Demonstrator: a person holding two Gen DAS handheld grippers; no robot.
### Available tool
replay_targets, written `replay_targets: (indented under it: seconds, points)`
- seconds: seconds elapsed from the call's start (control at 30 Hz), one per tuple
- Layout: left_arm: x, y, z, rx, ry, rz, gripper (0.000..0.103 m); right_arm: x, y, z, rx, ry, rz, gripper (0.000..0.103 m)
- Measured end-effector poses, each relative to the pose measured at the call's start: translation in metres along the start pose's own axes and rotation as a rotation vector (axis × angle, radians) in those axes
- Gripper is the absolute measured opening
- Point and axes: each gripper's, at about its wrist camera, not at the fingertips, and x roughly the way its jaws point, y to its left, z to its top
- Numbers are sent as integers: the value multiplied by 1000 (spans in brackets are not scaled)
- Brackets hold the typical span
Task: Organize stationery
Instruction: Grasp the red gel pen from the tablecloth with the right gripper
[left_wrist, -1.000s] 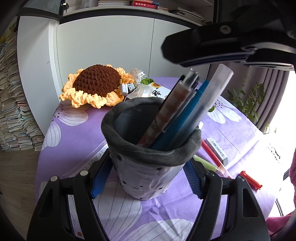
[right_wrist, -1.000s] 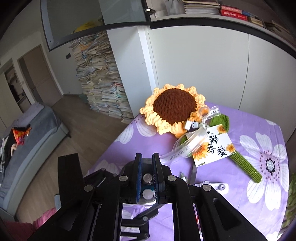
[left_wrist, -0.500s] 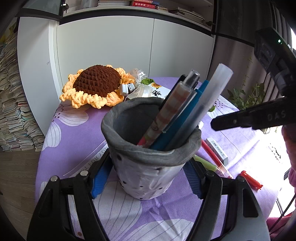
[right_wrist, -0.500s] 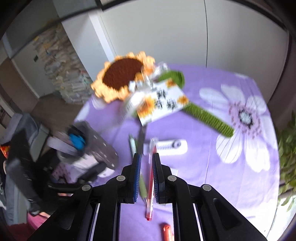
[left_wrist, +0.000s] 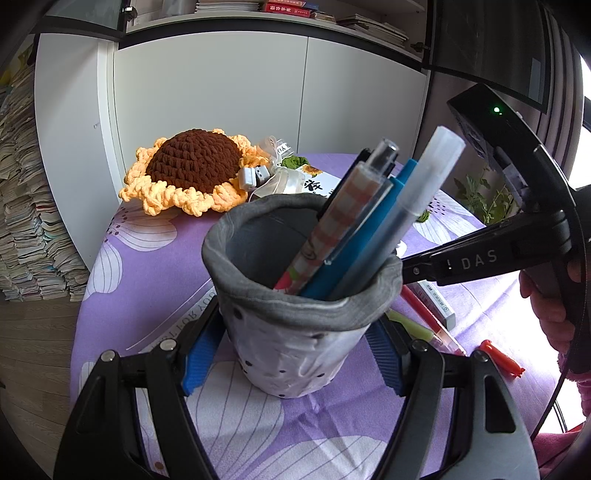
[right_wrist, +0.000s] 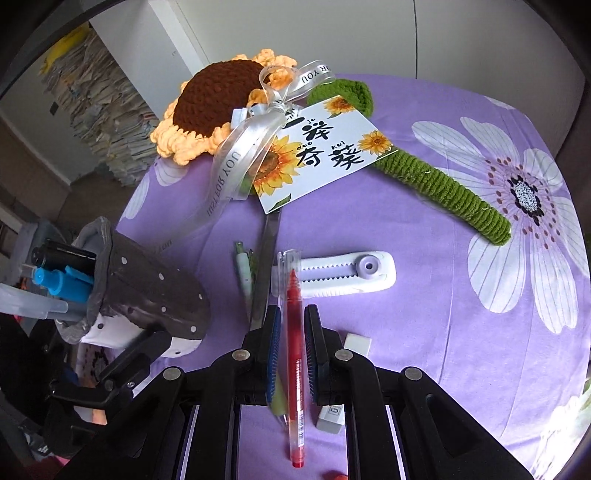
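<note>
Right now the left tool (left_wrist: 293, 363) is clamped on the fabric pen holder (left_wrist: 303, 332), one blue pad pressed into each side of its soft, dotted body. The holder stands upright on the purple flowered surface (left_wrist: 155, 266). It has several pens (left_wrist: 369, 229) in it, all leaning towards the right of its folded grey rim.

Just right of the holder, the right tool (right_wrist: 291, 321) hangs nose-down over the loose items. Its fingers are drawn together to a narrow slit and grip nothing. Through that slit the red pen (right_wrist: 295, 362) shows, lying flat on the cloth and running near to far, almost in line with the fingers.

I'd say the red pen is the next item to go in. It looks light, stiff and smooth, so it could roll or skid off the pads. The fingers would have to part first, and a grip across the middle of the barrel should keep it from tipping.

Close beside the pen on the right lie two erasers (right_wrist: 358, 343). Left of it are a green pen (right_wrist: 243, 269) and a thin grey strip (right_wrist: 264, 266), possibly a ruler. A little farther out is a white sliding cutter (right_wrist: 332, 273), which the red pen's far tip overlaps.

At the far side of the surface rest a crochet sunflower (right_wrist: 218, 96) with its green stem, a ribbon and a printed card (right_wrist: 317, 147).
</note>
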Motion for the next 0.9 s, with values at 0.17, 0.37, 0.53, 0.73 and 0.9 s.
replay_targets:
  seconds: [0.17,0.37,0.53,0.73,0.9]
  points:
    - [0,0,0,0,0,0,73,7,0,4,2,23,8,12]
    - [0,0,0,0,0,0,73,10,-1,6,9,23,-4,12]
    - [0,0,0,0,0,0,73,-17,0,0,14,-47,2,11]
    - [0,0,0,0,0,0,73,-67,8,-8,-29,-161,-7,11]
    - [-1,0,0,2,-2,3,73,-68,14,0,-83,-149,-50,11]
